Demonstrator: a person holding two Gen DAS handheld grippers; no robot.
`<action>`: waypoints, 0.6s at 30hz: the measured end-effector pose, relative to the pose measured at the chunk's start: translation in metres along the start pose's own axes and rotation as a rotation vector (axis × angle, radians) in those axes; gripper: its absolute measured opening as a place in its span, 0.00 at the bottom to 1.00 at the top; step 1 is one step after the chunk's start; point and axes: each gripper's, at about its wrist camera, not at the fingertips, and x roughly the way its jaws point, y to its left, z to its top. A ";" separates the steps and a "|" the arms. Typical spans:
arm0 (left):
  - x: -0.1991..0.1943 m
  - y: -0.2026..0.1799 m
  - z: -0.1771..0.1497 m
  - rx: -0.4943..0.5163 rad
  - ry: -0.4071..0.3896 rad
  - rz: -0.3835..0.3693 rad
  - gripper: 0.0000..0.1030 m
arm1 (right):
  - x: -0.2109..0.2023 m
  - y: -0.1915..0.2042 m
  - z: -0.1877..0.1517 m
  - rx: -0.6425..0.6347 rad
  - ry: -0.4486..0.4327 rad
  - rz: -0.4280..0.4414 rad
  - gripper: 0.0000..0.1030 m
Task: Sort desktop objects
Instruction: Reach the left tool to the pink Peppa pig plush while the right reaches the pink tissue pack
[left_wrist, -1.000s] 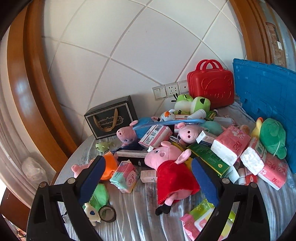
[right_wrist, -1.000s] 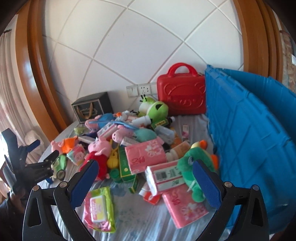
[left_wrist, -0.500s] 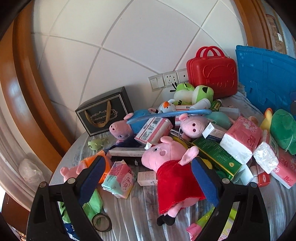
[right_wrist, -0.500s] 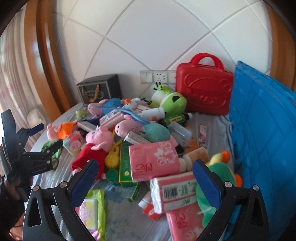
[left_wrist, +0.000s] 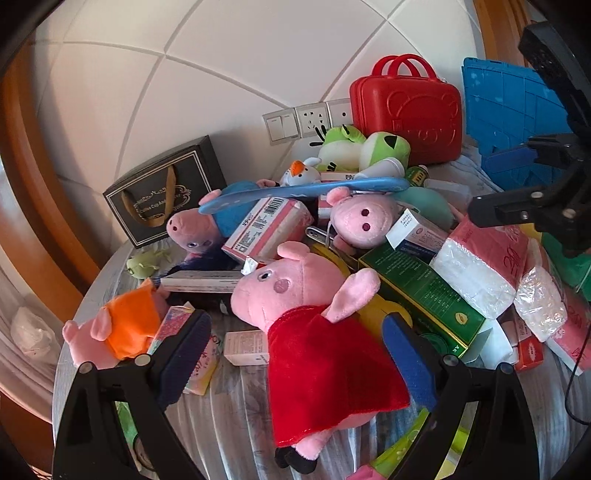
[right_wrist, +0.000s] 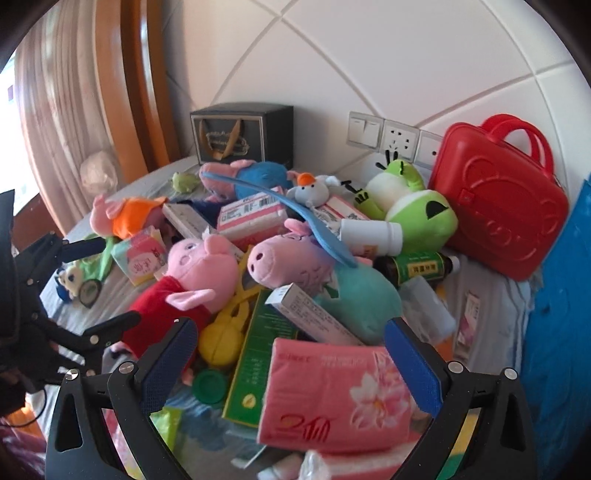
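Note:
A pig plush in a red dress (left_wrist: 306, 332) lies on the grey cloth at the near side of the pile. My left gripper (left_wrist: 295, 354) is open, one finger on each side of the plush's body, and whether they touch it I cannot tell. In the right wrist view a pink tissue pack (right_wrist: 332, 391) lies just below and ahead of my open right gripper (right_wrist: 293, 363), with nothing held. A green box (right_wrist: 255, 362) and a pig plush in teal (right_wrist: 314, 273) lie close behind the pack. The red-dress pig (right_wrist: 192, 273) is to the left there.
A red case (left_wrist: 406, 110) and a black gift bag (left_wrist: 162, 192) stand against the tiled wall. A blue crate (right_wrist: 554, 332) rises at the right. A green frog plush (right_wrist: 413, 199), bottles, boxes and more tissue packs crowd the round table's middle.
Both grippers have moved in closer to the pile. The left one now straddles the red-dress pig. The right one has swung left and down over the pink tissue pack. Both stay open.

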 end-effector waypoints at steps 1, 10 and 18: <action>0.003 -0.003 0.000 0.011 0.003 0.000 0.92 | 0.007 -0.002 0.001 0.004 0.010 0.010 0.99; 0.016 -0.017 0.019 0.034 -0.037 -0.146 0.85 | 0.048 -0.015 0.004 0.000 0.097 0.062 0.94; 0.056 -0.029 0.017 0.097 0.061 -0.261 0.32 | 0.084 -0.012 0.019 -0.136 0.181 0.112 0.72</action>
